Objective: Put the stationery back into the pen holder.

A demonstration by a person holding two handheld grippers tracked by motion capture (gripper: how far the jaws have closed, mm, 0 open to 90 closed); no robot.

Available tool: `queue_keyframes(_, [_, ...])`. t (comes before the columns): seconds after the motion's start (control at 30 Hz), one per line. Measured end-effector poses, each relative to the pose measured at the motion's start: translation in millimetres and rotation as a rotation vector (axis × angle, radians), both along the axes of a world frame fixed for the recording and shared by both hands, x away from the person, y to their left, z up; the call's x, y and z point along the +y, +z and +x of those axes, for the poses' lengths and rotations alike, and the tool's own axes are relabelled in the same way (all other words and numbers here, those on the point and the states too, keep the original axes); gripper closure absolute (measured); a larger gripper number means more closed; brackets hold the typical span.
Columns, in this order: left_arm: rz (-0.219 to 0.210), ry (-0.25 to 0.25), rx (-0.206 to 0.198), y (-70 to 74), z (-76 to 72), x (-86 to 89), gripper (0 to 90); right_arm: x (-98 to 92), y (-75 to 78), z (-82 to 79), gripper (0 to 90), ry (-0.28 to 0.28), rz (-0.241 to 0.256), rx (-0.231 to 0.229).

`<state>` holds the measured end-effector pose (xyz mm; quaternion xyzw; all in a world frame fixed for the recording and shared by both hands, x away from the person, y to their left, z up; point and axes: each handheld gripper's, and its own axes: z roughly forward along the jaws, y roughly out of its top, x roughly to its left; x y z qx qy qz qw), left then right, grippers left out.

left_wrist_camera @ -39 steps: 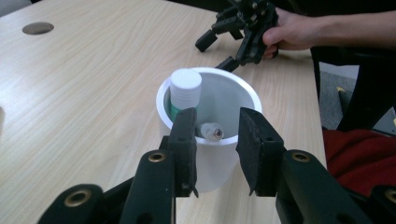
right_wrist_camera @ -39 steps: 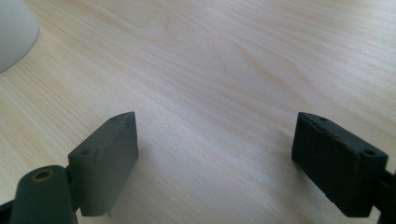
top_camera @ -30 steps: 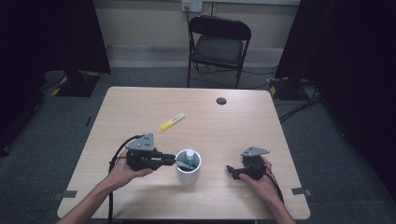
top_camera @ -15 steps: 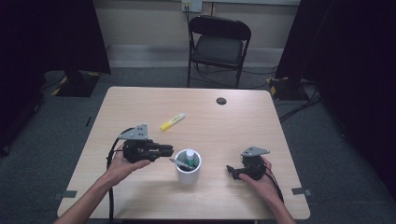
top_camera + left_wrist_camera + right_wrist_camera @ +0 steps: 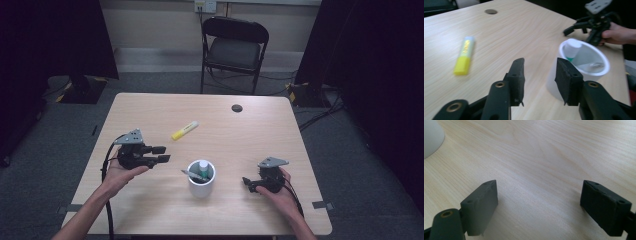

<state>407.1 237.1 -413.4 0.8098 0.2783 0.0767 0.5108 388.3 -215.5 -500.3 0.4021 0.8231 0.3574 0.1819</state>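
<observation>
Left tool has drawn back from the white cup toward the tabletop's left side, jaws part-open and empty. Grey pen and white-capped marker sit in the cup: deposit looks done. Yellow highlighter lies beyond, likely next. Right tool rests wide, empty.

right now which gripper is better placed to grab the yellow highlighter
Left. The left gripper is open and on the highlighter's side of the cup. The right gripper rests on the cup's far side.
</observation>
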Motion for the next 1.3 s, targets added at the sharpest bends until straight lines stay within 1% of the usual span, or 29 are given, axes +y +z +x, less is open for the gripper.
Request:
queue_keyframes(0.03, [0.0, 0.0, 0.0, 0.0, 0.0, 0.0, 53.1, 0.0, 0.0, 0.0, 13.6, 0.0, 0.0, 0.0])
queue_keyframes(0.1, [0.004, 0.014, 0.0, -1.8, 2.6, 1.9, 51.4, 0.1, 0.1, -0.1, 13.6, -0.003, 0.0, 0.003])
queue_keyframes(0.13, [0.004, 0.016, -0.004, -2.6, 4.7, 2.7, 47.8, 0.3, 0.0, 0.5, 13.6, -0.003, 0.0, 0.002])
queue_keyframes(0.17, [0.005, 0.028, -0.001, -3.6, 7.2, 3.4, 47.8, 0.3, 0.0, 0.5, 13.6, -0.003, 0.0, 0.002])
queue_keyframes(0.2, [0.001, 0.03, 0.008, -4.5, 9.4, 3.8, 45.1, 0.4, 0.0, 0.9, 13.6, -0.004, -0.001, 0.0])
queue_keyframes(0.23, [0.001, 0.03, 0.006, -5.3, 10.9, 3.7, 45.1, 0.4, 0.0, 0.9, 13.6, -0.004, -0.001, 0.0])
queue_keyframes(0.27, [0.03, 0.038, -0.006, -4.4, 14.7, 3.0, 47.1, 0.4, 0.0, 0.9, 13.6, -0.003, -0.001, 0.0])
queue_keyframes(0.3, [0.03, 0.038, -0.006, -4.4, 14.7, 3.0, 46.8, 0.4, 0.0, 0.9, 13.6, -0.003, -0.001, 0.0])
queue_keyframes(0.37, [0.041, 0.053, -0.015, -2.7, 19.9, 2.5, 45.6, 0.4, 0.0, 0.9, 13.6, -0.004, -0.001, 0.0])
queue_keyframes(0.4, [0.048, 0.066, -0.019, -1.8, 23.4, 2.2, 43.0, 0.5, 0.0, 0.9, 13.6, -0.004, -0.001, 0.0])
queue_keyframes(0.43, [0.053, 0.073, -0.017, -1.5, 25.9, 2.1, 43.0, 0.5, 0.0, 0.9, 13.6, -0.004, -0.001, 0.0])
queue_keyframes(0.47, [0.058, 0.105, -0.015, -2.8, 32.7, 2.4, 42.2, 0.5, 0.0, 0.8, 13.6, -0.004, -0.001, 0.0])
queue_keyframes(0.5, [0.059, 0.117, -0.015, -4.4, 35.9, 3.0, 41.4, 0.5, 0.0, 0.8, 13.6, -0.004, -0.001, 0.0])
queue_keyframes(0.53, [0.059, 0.117, -0.015, -4.4, 35.9, 3.0, 41.4, 0.5, 0.0, 0.8, 13.6, -0.004, -0.001, 0.0])
queue_keyframes(0.57, [0.07, 0.124, -0.014, -7.0, 39.5, 3.7, 41.4, 0.5, 0.0, 0.8, 13.6, -0.004, -0.001, 0.001])
queue_keyframes(0.6, [0.069, 0.145, 0.009, -13.5, 44.2, 3.5, 41.1, 0.4, 0.0, 0.8, 13.6, -0.003, -0.001, 0.0])
queue_keyframes(0.63, [0.069, 0.145, 0.009, -13.5, 44.2, 3.5, 40.2, 0.4, 0.0, 0.8, 13.6, -0.003, -0.001, 0.0])
queue_keyframes(0.67, [0.07, 0.161, 0.028, -20.8, 51.1, 3.5, 39.1, 0.4, 0.0, 0.9, 13.6, -0.003, -0.001, 0.0])
queue_keyframes(0.7, [0.07, 0.161, 0.028, -20.8, 51.1, 3.5, 38.7, 0.4, 0.0, 0.9, 13.6, -0.003, -0.001, 0.0])
queue_keyframes(0.77, [0.079, 0.175, 0.034, -24.4, 56.5, 3.5, 37.8, 0.5, 0.0, 0.8, 13.6, -0.004, -0.001, 0.001])
queue_keyframes(0.8, [0.081, 0.172, 0.04, -25.6, 59.5, 2.8, 36.6, 0.5, 0.0, 0.8, 13.6, -0.004, -0.001, 0.001])
queue_keyframes(0.87, [0.088, 0.186, 0.037, -26.9, 63.3, 2.6, 36.3, 0.5, 0.0, 0.8, 13.6, -0.004, -0.001, 0.0])
queue_keyframes(0.9, [0.105, 0.195, 0.043, -27.5, 65.8, 2.2, 36.0, 0.5, 0.0, 0.9, 13.6, -0.003, -0.001, 0.0])
queue_keyframes(0.93, [0.13, 0.202, 0.034, -28.1, 68.5, 1.7, 35.5, 0.5, 0.0, 0.8, 13.7, -0.004, -0.001, 0.001])
queue_keyframes(0.97, [0.126, 0.202, 0.043, -29.4, 71.2, 0.8, 35.2, 0.5, 0.1, 0.7, 13.7, -0.006, -0.002, 0.002])
queue_keyframes(1.03, [0.145, 0.221, 0.038, -29.0, 76.4, -0.2, 35.0, 0.5, 0.0, 0.8, 13.6, -0.004, -0.001, 0.001])
queue_keyframes(1.2, [0.15, 0.25, 0.036, -28.8, 90.4, -4.9, 36.6, 0.5, 0.0, 0.7, 13.7, -0.005, -0.002, 0.001])
queue_keyframes(1.27, [0.146, 0.267, 0.044, -30.2, 95.7, -7.4, 36.7, 0.5, 0.0, 0.8, 13.7, -0.004, -0.001, 0.001])
queue_keyframes(1.3, [0.154, 0.269, 0.044, -30.9, 98.2, -8.4, 36.7, 0.5, 0.0, 0.8, 13.7, -0.004, -0.001, 0.001])
